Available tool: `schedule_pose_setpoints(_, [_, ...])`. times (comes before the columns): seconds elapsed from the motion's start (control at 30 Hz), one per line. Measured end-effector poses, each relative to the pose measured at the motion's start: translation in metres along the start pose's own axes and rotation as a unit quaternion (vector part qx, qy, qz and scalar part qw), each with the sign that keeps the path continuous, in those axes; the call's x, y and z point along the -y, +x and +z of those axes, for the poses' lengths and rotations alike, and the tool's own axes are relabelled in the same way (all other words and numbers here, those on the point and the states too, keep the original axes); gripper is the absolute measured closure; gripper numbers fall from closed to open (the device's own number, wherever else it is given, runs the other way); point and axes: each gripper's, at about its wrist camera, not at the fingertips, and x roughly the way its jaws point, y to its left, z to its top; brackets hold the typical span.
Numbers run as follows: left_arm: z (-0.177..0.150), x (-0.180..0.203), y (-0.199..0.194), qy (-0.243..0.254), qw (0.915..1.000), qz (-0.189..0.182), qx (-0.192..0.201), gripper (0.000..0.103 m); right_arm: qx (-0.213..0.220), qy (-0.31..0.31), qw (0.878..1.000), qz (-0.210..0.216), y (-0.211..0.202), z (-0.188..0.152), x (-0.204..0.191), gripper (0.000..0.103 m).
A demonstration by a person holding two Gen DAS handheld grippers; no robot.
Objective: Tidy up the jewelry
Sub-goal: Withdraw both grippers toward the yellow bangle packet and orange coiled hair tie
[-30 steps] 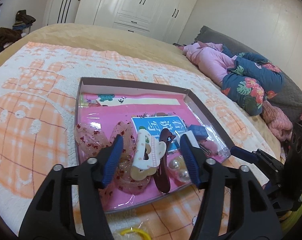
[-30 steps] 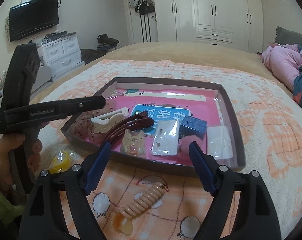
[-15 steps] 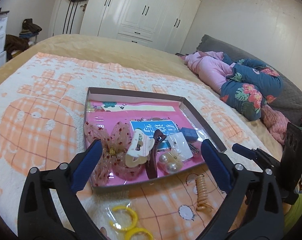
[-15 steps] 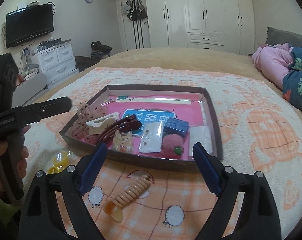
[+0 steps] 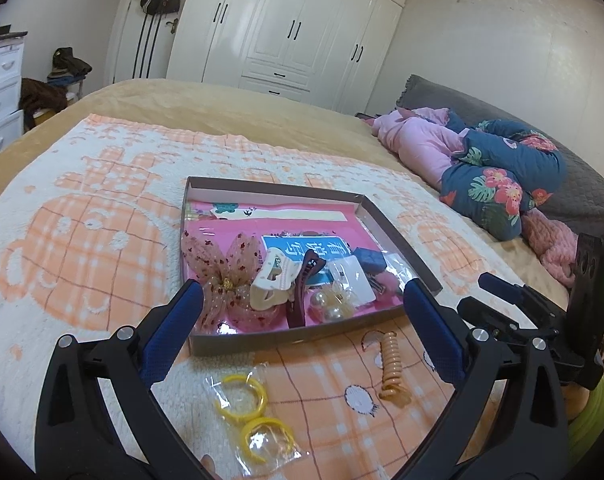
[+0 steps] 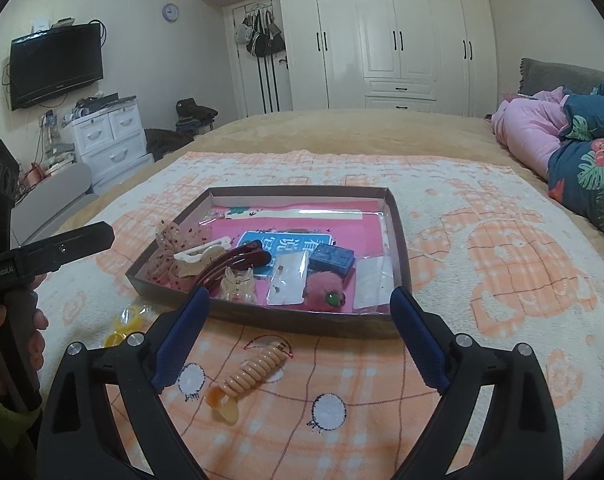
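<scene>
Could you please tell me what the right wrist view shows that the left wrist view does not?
Only the right wrist view shows the wall TV, the clock and the pink pompom in the tray. Only the left wrist view shows the pearl beads and both yellow rings in full. Both show the tray, the beige spiral hair tie lying outside it, the dark red clip and both open grippers.

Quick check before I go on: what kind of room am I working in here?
Almost certainly a home bedroom: the tray sits on a bed's orange-and-white blanket, with a white built-in wardrobe behind and a wall-mounted TV.
</scene>
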Motion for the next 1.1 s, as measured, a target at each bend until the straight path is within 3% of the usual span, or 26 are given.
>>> schedule_pose_setpoints(0.47, [-0.01, -0.007, -0.024, 0.002, 0.9998, 0.019, 0.003, 0.011, -0.017, -0.015, 1.0, 0.011, -0.006, -0.014, -0.012, 0.013])
schedule_pose_setpoints(1.1, [-0.045, -0.026, -0.034, -0.008, 0.9984, 0.047, -0.032, 0.011, -0.056, -0.037, 0.997, 0.038, 0.009, -0.034, -0.04, 0.013])
